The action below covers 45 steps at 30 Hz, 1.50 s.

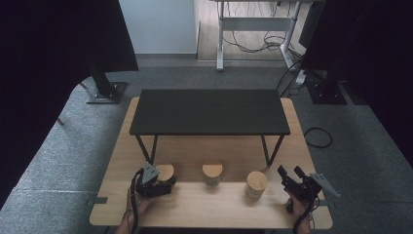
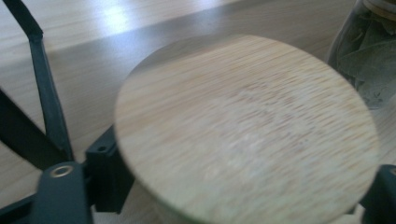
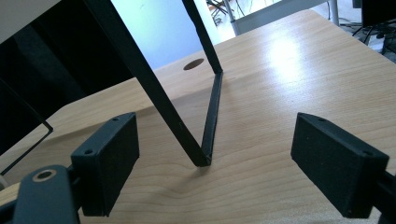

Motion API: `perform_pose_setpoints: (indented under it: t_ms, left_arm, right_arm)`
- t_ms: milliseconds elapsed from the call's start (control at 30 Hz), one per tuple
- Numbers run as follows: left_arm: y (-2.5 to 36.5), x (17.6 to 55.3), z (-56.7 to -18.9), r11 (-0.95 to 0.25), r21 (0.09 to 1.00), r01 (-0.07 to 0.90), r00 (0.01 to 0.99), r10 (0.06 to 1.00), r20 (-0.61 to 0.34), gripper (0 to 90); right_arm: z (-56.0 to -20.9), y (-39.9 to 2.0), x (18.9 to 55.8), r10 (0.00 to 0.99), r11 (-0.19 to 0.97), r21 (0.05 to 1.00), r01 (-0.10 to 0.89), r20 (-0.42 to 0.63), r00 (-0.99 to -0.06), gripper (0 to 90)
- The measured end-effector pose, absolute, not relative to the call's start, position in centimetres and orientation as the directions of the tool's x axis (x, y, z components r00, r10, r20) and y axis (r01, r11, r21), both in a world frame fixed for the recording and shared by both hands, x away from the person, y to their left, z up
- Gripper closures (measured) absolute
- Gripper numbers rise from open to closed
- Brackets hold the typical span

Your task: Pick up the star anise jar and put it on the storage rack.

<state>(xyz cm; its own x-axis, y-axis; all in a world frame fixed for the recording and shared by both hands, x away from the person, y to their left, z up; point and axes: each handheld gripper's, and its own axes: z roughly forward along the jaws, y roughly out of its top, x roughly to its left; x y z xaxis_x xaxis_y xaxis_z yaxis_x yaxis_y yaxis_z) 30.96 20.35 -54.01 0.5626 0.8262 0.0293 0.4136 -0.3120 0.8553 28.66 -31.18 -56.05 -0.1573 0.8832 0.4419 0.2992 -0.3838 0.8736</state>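
Note:
Three jars with round wooden lids stand in a row on the wooden table. My left gripper is shut on the left jar. In the left gripper view its lid fills the space between the black pads, and the middle jar, holding dried leaves, shows at the upper right. The middle jar and the right jar stand free. To the right of them my right gripper is open and holds nothing. Its pads stand wide apart over bare table.
A low black shelf on thin metal legs spans the table behind the jars. One V-shaped leg meets the table just ahead of my right gripper. A round hole lies in the tabletop beyond it. Grey carpet surrounds the table.

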Motion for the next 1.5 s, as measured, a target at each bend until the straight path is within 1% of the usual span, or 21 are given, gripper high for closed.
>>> perform_pose_setpoints:
  t_ms: [100,333,833,1033,1333,1500]
  left_arm:
    - [20.1,31.1,-54.1,-0.327,0.858,0.395,0.586,0.809,0.038,24.6]
    - [20.3,31.0,-54.2,-0.327,0.864,0.382,0.599,0.800,0.037,24.9]
    - [20.6,30.8,-54.0,-0.320,0.872,0.369,0.589,0.807,0.047,25.0]
    - [20.9,30.6,-53.8,-0.295,0.880,0.371,0.585,0.810,0.025,25.0]
    - [21.3,30.0,-52.4,-0.279,0.894,0.349,0.585,0.811,0.025,25.0]
    - [21.5,29.5,-51.4,-0.297,0.890,0.345,0.586,0.809,0.042,25.0]
  right_arm:
    - [-56.1,-31.2,28.7,0.882,-0.386,0.872,0.300,0.445,-0.157,14.8]
    - [-56.1,-31.2,28.6,0.882,-0.386,0.872,0.300,0.444,-0.158,14.8]
    - [-56.0,-31.2,28.7,0.883,-0.383,0.873,0.303,0.442,-0.159,14.9]
    - [-56.0,-31.1,28.7,0.883,-0.382,0.873,0.304,0.442,-0.158,15.0]
    - [-56.1,-31.2,28.7,0.881,-0.386,0.871,0.305,0.445,-0.157,14.9]
    - [-56.1,-31.2,28.7,0.881,-0.388,0.871,0.303,0.447,-0.157,14.8]
